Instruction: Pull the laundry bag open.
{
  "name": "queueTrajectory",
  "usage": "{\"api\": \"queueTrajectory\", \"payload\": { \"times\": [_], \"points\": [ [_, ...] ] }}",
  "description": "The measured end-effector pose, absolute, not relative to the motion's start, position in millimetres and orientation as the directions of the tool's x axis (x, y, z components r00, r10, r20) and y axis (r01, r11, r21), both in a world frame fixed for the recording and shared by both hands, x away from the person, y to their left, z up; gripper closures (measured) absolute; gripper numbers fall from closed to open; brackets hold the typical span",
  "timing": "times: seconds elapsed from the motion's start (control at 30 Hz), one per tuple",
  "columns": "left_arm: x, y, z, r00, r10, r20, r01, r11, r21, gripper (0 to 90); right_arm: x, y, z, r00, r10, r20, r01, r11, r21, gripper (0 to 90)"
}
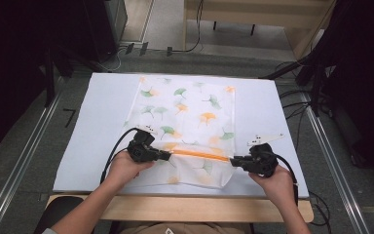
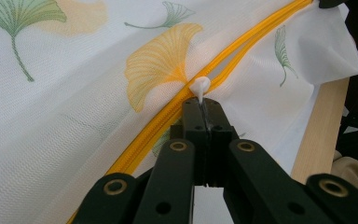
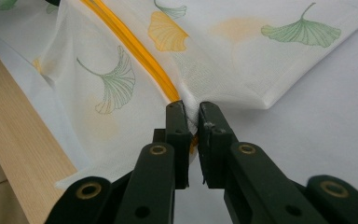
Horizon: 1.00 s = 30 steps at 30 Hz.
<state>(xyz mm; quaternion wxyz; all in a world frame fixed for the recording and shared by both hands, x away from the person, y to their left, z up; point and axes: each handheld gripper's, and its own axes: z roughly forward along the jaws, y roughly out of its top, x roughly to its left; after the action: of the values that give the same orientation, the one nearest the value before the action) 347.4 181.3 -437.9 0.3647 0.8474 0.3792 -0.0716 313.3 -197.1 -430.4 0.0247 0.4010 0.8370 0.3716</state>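
A white mesh bag (image 1: 187, 122) printed with green and orange ginkgo leaves lies flat on the white table cover. An orange zipper (image 1: 199, 153) runs across its near part. My left gripper (image 1: 169, 156) is at the zipper's left end, shut on the small white zipper pull (image 2: 199, 87). My right gripper (image 1: 233, 161) is at the zipper's right end, shut on the bag's fabric (image 3: 192, 116) where the orange zipper (image 3: 135, 51) ends. Both grippers point inward along the zipper. In the left gripper view the zipper (image 2: 177, 105) lies closed ahead of the pull.
The white cover (image 1: 102, 122) spreads over a wooden table whose front edge (image 1: 175, 207) shows below the bag. Metal rails (image 1: 24, 161) run along both sides. Cables and dark equipment stand on the floor at the back and right.
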Motion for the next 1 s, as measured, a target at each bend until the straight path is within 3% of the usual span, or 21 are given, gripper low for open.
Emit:
{"api": "queueTrajectory", "payload": {
  "times": [0.53,1.0],
  "points": [
    [349,187,-442,0.676,0.612,-0.41,0.72,-0.432,0.543,90.0,313,-197,-431,-0.675,0.69,0.259,0.657,0.403,0.638,85.0],
    [339,221,-431,0.649,0.646,-0.403,0.736,-0.398,0.547,90.0,314,-200,-431,-0.665,0.699,0.263,0.666,0.396,0.632,84.9]
  ]
}}
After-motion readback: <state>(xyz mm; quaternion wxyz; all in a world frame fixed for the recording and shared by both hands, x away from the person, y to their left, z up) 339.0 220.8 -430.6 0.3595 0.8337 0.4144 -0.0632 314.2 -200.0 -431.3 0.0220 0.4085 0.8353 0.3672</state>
